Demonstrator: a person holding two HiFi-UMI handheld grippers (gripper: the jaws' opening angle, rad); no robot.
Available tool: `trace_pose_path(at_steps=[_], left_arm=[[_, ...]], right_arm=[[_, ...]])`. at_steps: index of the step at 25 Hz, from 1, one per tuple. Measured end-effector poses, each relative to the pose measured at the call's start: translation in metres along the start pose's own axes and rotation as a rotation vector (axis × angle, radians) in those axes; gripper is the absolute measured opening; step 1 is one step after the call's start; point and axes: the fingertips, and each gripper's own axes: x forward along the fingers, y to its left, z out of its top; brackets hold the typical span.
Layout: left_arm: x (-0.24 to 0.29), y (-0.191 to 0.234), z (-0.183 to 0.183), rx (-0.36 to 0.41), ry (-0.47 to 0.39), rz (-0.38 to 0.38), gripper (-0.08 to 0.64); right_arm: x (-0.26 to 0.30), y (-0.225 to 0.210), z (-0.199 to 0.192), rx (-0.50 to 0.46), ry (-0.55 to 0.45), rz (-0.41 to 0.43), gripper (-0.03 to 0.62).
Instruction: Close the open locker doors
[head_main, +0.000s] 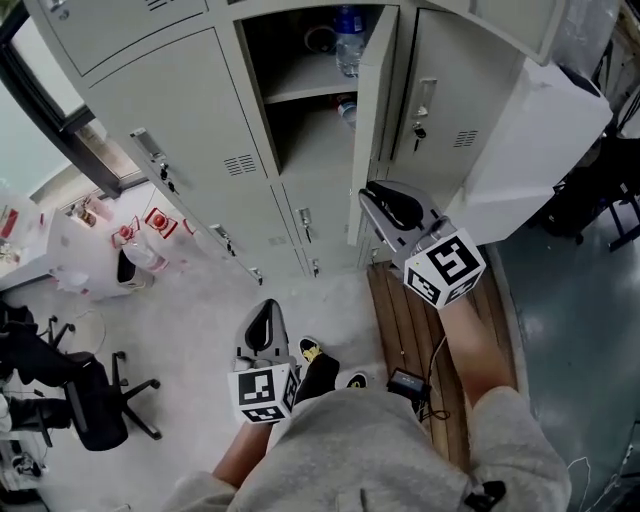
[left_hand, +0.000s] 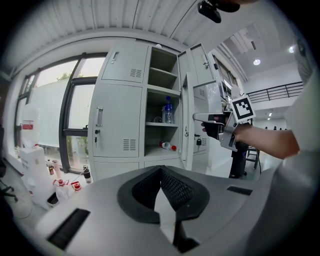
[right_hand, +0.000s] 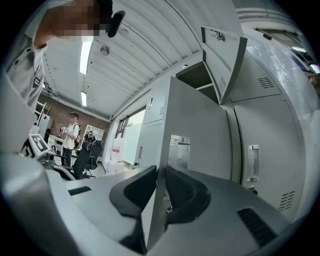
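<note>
A bank of pale grey sheet-metal lockers (head_main: 200, 130) stands with one tall compartment (head_main: 300, 90) exposed. On its upper shelf a clear plastic water bottle (head_main: 348, 40) with a blue cap stands upright. On the shelf below, a second bottle (head_main: 345, 108) (red-capped, clearest in the left gripper view) lies on its side.

The locker door (head_main: 372, 120) of that compartment is a flat, smooth, painted rectangle with its long axis vertical. It hangs at the right side of the opening, and its free edge juts out into the room toward the person. The right gripper (head_main: 378, 205) is clenched on that free edge, one ribbed black pad on each face of the thin panel, with the edge running straight up between them.

The left gripper (head_main: 265, 308) is held lower and well apart from the lockers, pointing toward them. Its jaws are pressed together at the tips and grasp nothing.

Higher up and to the right, an upper door (right_hand: 227, 55) also stands swung out from its cabinet
</note>
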Motion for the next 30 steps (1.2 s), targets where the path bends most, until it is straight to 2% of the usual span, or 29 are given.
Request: trace_pose_path(at_steps=[9,13,19,30], left_arm=[[0.022,0.047,0.002,-0.012,0.006,0.021,0.006],[0.038,0.068,0.007,-0.018,0.006,0.025,0.006],[0.067,0.087,0.015,-0.019,0.003,0.001,0.006],[0.096,0.121,0.021,-0.029,0.005,-0.001,0.006]], right_arm=[[0.070,0.020,-0.002,0.003,-0.029,0.018,0.067],[0.099,0.021,-0.005,0.045,-0.039,0.025,0.066],[0.145,0.005,-0.014,0.101,-0.040,-0.004,0.066],[0.208,-0.028,-0.037,0.118,0.005,-0.054,0.066]])
